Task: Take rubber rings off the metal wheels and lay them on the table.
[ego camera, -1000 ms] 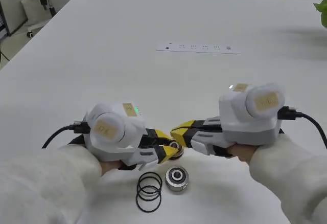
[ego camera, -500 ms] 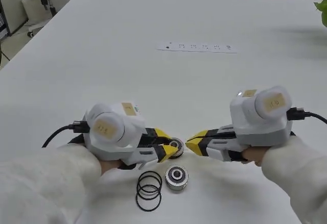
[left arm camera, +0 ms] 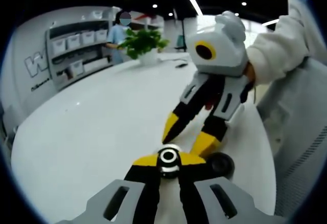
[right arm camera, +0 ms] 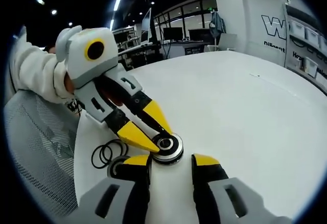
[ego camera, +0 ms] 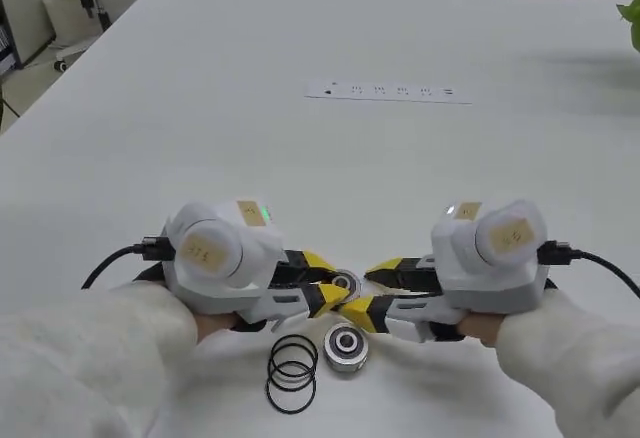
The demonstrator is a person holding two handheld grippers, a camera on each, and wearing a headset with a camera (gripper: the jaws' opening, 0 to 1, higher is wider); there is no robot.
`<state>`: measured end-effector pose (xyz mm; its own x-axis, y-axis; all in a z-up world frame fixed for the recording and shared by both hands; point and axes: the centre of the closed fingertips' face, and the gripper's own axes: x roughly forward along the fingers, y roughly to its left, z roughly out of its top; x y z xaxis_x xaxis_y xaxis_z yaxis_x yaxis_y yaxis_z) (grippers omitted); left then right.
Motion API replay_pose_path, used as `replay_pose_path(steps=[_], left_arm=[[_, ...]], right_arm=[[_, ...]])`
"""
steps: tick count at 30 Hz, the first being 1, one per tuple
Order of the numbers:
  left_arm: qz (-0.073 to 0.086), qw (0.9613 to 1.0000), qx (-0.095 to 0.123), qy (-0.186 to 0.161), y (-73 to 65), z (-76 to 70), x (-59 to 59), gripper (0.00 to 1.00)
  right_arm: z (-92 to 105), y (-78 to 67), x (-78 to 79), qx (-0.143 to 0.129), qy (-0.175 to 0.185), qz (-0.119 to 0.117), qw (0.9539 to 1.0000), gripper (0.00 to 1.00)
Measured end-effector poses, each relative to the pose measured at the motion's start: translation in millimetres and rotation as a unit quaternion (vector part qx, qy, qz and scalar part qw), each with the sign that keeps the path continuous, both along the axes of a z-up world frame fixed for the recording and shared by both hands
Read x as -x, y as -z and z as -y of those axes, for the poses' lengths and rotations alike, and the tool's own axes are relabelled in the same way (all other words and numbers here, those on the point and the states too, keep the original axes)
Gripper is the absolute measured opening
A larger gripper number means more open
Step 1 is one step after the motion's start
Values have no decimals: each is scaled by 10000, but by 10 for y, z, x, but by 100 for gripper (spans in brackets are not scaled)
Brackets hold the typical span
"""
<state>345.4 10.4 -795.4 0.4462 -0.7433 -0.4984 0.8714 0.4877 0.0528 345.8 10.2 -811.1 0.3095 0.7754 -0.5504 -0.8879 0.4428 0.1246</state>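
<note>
Left gripper [ego camera: 330,293]: its jaws are clamping a small metal wheel [ego camera: 346,282] and holding it just above the table [ego camera: 300,158], as both gripper views show.
Right gripper [left arm camera: 185,140]: its jaws are standing apart, one on either side of the held wheel's rim, not yet closing.
Held wheel: a dark band seems to be running round its edge in the right gripper view, probably the rubber ring, though it is too small to be sure.
Already on the table: loose rubber rings [ego camera: 292,368] are lying overlapped just below the left gripper, with a second wheel [ego camera: 346,346] lying flat beside them.
Risk of slipping: the ring is thin, so the right jaws may be closing on bare metal and skating off.
Risk of pulling free: a hard tug may be dragging the whole wheel out of the left jaws, since their hold looks narrow.
Risk of scatter: a dropped wheel, or a ring snapping off, may be landing on the loose rings and knocking them about.
</note>
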Motion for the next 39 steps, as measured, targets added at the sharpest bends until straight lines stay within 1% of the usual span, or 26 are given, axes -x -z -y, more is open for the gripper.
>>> replay_pose_path(steps=[3,4,5,6,7,11,12,13,14,15,18,21,23,24,27,31,37,38,39], left_arm=[[0,10000,3,-3,-1,1,1,13],[0,10000,4,-4,-2,2,1,13],[-3,10000,3,-8,-1,0,0,13],[-6,10000,6,-12,-2,1,-1,13],[-8,10000,6,-13,-1,0,-3,13],[-23,10000,13,-40,0,-5,-10,13],[-29,10000,16,-48,0,-9,-13,13],[-32,10000,19,-79,0,-24,-22,13],[-50,9999,36,-83,0,-27,-21,13],[-64,9999,55,-97,1,-25,-21,13],[-59,9999,48,-101,1,-23,-18,13],[-53,9999,46,-98,2,-27,-21,13],[-41,9999,34,-93,2,-27,-20,13],[-35,9999,28,-90,2,-28,-20,13],[-27,10000,21,-84,2,-29,-17,13],[-32,10000,22,-82,0,-30,-12,13],[-46,9999,28,-86,-1,-31,-9,13],[-47,9999,28,-89,0,-32,-11,13],[-55,9999,35,-95,0,-33,-12,13]], right_arm=[[-11,0,30,-110,-9,-118,9999,23],[-14,6,29,-97,-48,-102,9999,21],[-13,5,37,-24,-119,-5,9999,20],[-19,3,38,-5,-163,21,9999,20],[-17,3,32,-18,-143,-25,9999,20],[23,11,31,6,-161,-72,9998,16],[41,28,30,74,-161,-72,9998,12],[60,17,20,45,-154,-73,9998,7],[62,-5,-5,-14,-86,-67,9999,0],[59,5,-1,6,-97,-99,9999,0],[54,2,5,69,-121,-23,9999,0],[60,5,-4,77,-60,-76,9999,0],[69,5,-17,68,27,-156,9999,0],[71,8,-21,38,112,-253,9996,0],[82,2,-28,0,176,-335,9993,0],[101,-5,-31,-132,397,-661,9969,0],[117,-17,-44,-215,508,-749,9957,0],[113,-40,-64,-354,584,-829,9942,0],[119,-42,-78,-435,678,-931,9924,0]])
